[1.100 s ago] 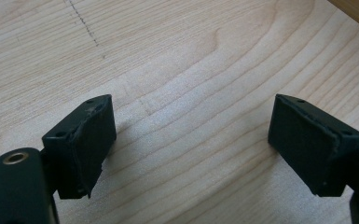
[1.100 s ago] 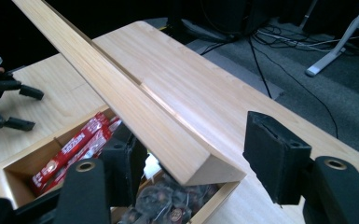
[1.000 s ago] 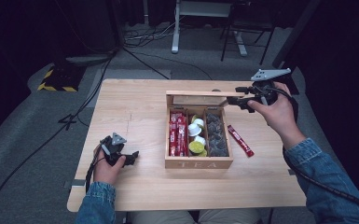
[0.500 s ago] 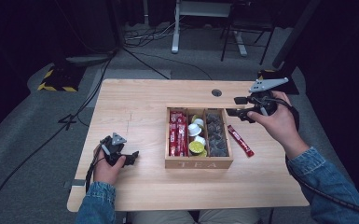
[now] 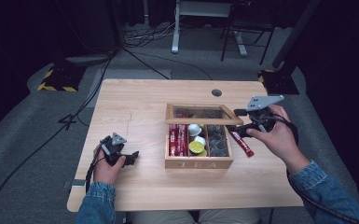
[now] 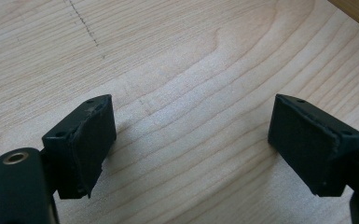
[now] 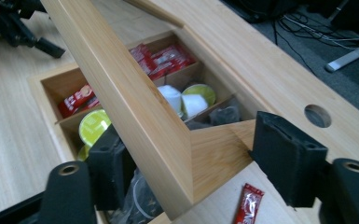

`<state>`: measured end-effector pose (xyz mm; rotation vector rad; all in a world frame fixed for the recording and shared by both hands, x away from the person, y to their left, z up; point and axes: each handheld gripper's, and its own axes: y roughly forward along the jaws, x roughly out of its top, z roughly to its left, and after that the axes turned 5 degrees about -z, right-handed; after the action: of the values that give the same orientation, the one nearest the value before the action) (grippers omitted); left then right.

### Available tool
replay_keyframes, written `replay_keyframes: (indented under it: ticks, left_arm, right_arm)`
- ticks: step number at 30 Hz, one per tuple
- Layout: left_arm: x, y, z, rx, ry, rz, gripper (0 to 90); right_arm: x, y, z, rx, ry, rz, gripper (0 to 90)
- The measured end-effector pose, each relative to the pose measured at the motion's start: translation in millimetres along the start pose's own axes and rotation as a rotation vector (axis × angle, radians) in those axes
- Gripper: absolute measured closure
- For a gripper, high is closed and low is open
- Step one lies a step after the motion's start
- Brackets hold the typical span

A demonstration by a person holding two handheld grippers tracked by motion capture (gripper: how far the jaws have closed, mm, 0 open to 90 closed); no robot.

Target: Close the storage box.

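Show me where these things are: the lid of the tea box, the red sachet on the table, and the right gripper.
lid (image 7: 135, 121), right gripper view, on its wooden front rail.
red sachet (image 5: 242, 144), high view, on its middle.
right gripper (image 7: 186, 161), right gripper view, midway between its fingertips.

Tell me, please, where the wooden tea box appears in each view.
High view: tea box mid-picture, lid half raised.
Left gripper view: top right corner, probably its edge.
Right gripper view: centre left, behind the lid.
Shared landmark: red sachet beside the box.
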<state>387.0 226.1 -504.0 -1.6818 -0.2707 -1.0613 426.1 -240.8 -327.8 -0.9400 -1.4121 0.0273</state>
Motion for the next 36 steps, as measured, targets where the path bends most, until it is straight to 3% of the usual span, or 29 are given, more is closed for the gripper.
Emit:
replay_keyframes:
  ticks: [14,21,36]
  left_arm:
    - [0.0,0.0,0.0,0.000,0.000,0.000,15.4]
    - [0.0,0.0,-0.1,0.000,-0.001,0.000,15.4]
    - [0.0,0.0,-0.2,0.000,-0.002,0.000,15.4]
  right_arm:
    - [-25.9,9.7,21.4,-0.006,-0.090,0.035,22.6]
    - [-35.9,15.6,25.7,-0.009,-0.079,0.058,17.6]
    - [-54.9,24.8,38.2,-0.029,-0.117,0.103,15.1]
